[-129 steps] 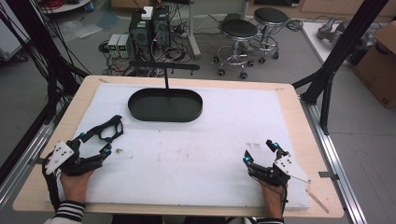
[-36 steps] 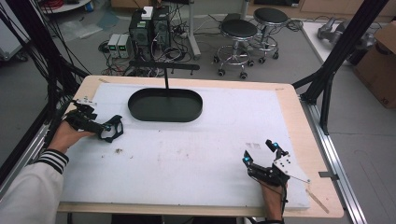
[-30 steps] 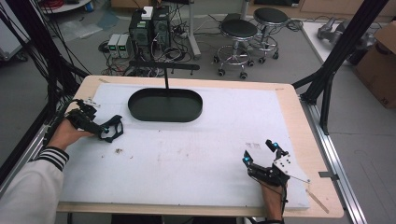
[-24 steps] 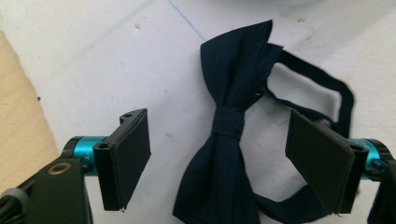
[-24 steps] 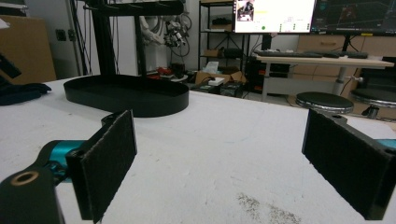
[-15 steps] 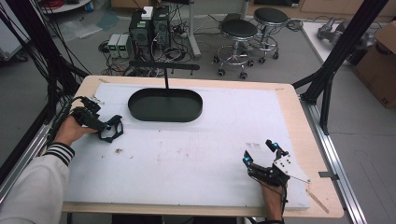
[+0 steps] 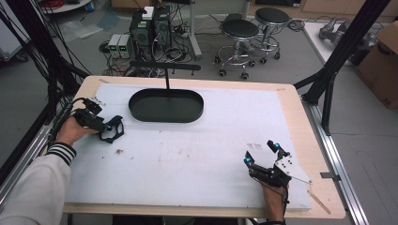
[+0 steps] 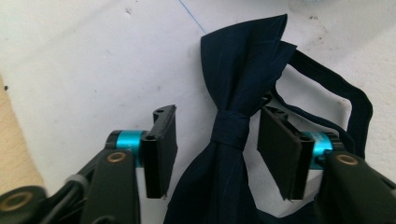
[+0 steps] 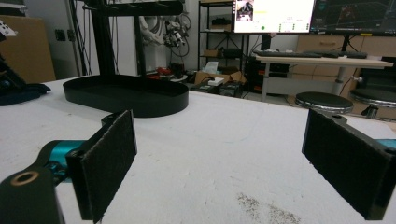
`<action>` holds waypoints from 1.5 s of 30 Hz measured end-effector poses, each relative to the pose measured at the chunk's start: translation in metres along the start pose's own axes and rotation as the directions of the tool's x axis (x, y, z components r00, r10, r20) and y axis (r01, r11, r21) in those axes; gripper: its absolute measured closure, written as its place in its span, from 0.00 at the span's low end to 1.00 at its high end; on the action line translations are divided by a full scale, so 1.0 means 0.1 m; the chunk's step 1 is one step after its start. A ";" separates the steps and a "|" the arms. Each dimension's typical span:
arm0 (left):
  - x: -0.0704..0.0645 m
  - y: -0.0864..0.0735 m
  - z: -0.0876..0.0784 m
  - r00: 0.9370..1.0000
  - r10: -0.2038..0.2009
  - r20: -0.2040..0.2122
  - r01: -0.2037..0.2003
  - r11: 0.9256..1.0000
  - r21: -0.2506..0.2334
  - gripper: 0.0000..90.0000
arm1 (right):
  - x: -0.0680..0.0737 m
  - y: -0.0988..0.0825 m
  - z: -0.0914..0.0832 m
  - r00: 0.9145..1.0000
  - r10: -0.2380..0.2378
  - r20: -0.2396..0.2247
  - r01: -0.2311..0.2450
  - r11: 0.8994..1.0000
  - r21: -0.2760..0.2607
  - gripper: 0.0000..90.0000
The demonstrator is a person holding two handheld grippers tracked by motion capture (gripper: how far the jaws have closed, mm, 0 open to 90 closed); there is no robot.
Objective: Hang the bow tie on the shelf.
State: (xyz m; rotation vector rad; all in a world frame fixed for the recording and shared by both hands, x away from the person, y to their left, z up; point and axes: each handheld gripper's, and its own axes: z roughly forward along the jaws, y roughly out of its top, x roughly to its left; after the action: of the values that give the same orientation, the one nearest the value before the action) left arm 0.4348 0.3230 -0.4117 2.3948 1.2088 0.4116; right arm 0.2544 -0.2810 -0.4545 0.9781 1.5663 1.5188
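On the left side of the tabletop (image 7: 187,154), just in front of the black oval tray (image 7: 166,106), lies a navy bow tie (image 8: 236,121) with its neck strap (image 8: 348,100) looped out beside it. Left gripper (image 8: 212,151) sits low over it, jaws spread apart on either side of the centre knot, nothing clamped yet; whether the pads touch the fabric is hard to tell. Right gripper (image 7: 264,155) rests near the front right corner, jaws wide apart and empty, well apart from the tie.

Handling guess: tie is light, soft cloth, will flop and fold when lifted; wings will droop, strap will dangle and could snag. Best hold looks like the knot, the narrowest and firmest part, already between the jaws. Not fragile, not slippery against the padded jaws.

Surface: white mat, somewhat stained, with crumbs and marks, over a light wood board. Tray has a thin upright post (image 7: 167,79) at its rear edge.

Room: lab space with grey floor, two round stools (image 7: 256,28), computer towers (image 7: 152,26) with tangled cables, black frame struts, a cardboard box at right. Right gripper view shows a monitor (image 9: 273,14) and a desk behind.
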 end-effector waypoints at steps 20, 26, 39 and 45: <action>-0.02 0.01 0.00 0.999 -0.030 -0.010 0.030 1.000 0.008 0.82 | 0.00 0.00 0.00 1.000 -0.002 0.001 0.002 1.000 0.000 0.10; -0.05 -0.02 -0.06 0.999 -0.033 -0.007 0.033 0.998 -0.057 0.82 | 0.00 0.00 0.00 1.000 -0.002 0.002 0.002 1.000 0.000 0.10; -0.07 -0.01 -0.25 0.999 -0.034 0.027 0.040 0.965 -0.260 0.82 | 0.00 0.00 0.00 1.000 -0.002 0.002 0.002 1.000 0.001 0.10; -0.09 0.00 -0.35 1.000 -0.014 0.025 0.021 0.937 -0.349 0.82 | 0.00 0.00 0.00 1.000 -0.001 0.001 0.001 1.000 0.000 0.10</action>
State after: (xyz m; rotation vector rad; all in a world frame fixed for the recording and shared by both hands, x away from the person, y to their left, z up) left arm 0.4148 0.3242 -0.3822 2.0766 1.0462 0.5439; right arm 0.2544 -0.2811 -0.4544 0.9778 1.5660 1.5172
